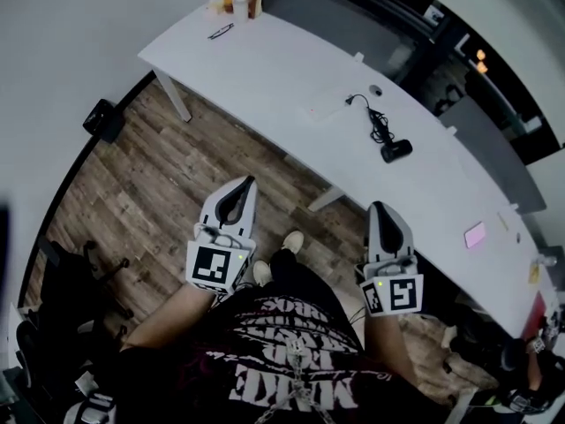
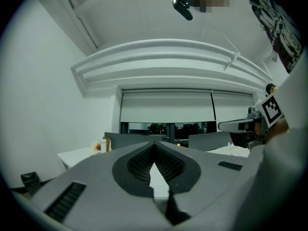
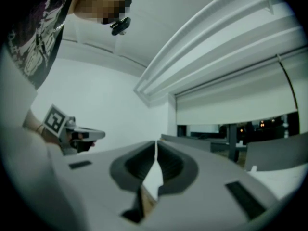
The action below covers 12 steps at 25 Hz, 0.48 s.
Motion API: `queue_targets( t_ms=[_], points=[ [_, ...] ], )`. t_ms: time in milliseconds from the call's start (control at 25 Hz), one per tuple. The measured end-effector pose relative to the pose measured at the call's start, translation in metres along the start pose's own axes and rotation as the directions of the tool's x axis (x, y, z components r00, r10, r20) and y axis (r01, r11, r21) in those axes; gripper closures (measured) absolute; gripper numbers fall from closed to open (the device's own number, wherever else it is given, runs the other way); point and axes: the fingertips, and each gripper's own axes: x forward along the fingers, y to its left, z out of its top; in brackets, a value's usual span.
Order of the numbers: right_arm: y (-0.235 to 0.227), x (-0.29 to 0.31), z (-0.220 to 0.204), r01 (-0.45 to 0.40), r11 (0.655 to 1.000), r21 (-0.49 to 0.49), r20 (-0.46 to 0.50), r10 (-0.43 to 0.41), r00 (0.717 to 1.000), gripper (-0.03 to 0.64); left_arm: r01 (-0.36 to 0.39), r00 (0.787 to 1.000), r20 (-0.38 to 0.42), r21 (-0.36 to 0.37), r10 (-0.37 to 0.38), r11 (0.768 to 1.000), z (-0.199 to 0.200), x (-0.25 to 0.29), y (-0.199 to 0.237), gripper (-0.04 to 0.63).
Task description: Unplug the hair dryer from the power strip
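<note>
Black T-shirt (image 1: 291,352) cloth with white block lettering fills the bottom of the head view. Just beyond it, both hands hold grippers out over brown wood-plank flooring (image 1: 168,193). The left gripper (image 1: 251,182) and the right gripper (image 1: 378,207) are smooth pale-grey wedges, each with a dark teardrop hollow behind its tip and a checkered marker cube at the rear. Both are pinched together at the tips and carry nothing. Past them runs a long, matte white table (image 1: 265,69) with a curved edge. The hair dryer (image 1: 396,150), a stubby black shape, lies on it well apart from both grippers. Its thin black cord (image 1: 380,127) snakes in loose kinks to a plug end (image 1: 354,101). The power strip cannot be made out with certainty against the white top. Small bottles (image 1: 238,5) stand at the table's far left end.

Seen from the left gripper view, the left gripper (image 2: 154,146) shows ribbed dark pads that meet at a point, with only an empty teardrop gap behind. A flat white roller blind (image 2: 166,106) hangs beyond.

Seen from the right gripper view, the right gripper (image 3: 156,143) has its ribbed pads pressed into a thin vertical seam with nothing between them.
</note>
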Motion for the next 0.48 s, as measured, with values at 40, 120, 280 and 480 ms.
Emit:
queue_targets(
  t_ms=[40,120,280,480],
  points=[
    [-0.001,0.0,-0.002,0.003,1.0,0.003,-0.005,-0.003,1.0,0.581,0.007,1.0,0.003,0.003,-0.007,1.0,-0.002,0.004,-0.002,0.57],
    [-0.005,-0.002,-0.009,0.011,1.0,0.012,-0.018,-0.01,1.0,0.581,0.022,1.0,0.01,0.007,-0.022,1.0,-0.004,0.013,-0.005,0.569],
    [-0.014,0.0,-0.023,0.026,0.999,0.042,-0.048,-0.024,0.999,0.581,0.045,0.999,-0.023,-0.02,-0.045,0.999,-0.014,0.025,-0.014,0.569],
    [-0.026,0.018,-0.033,0.02,0.998,0.063,-0.06,-0.016,0.998,0.581,0.047,0.998,-0.04,-0.026,-0.048,0.999,-0.021,0.051,-0.009,0.569]
  ],
)
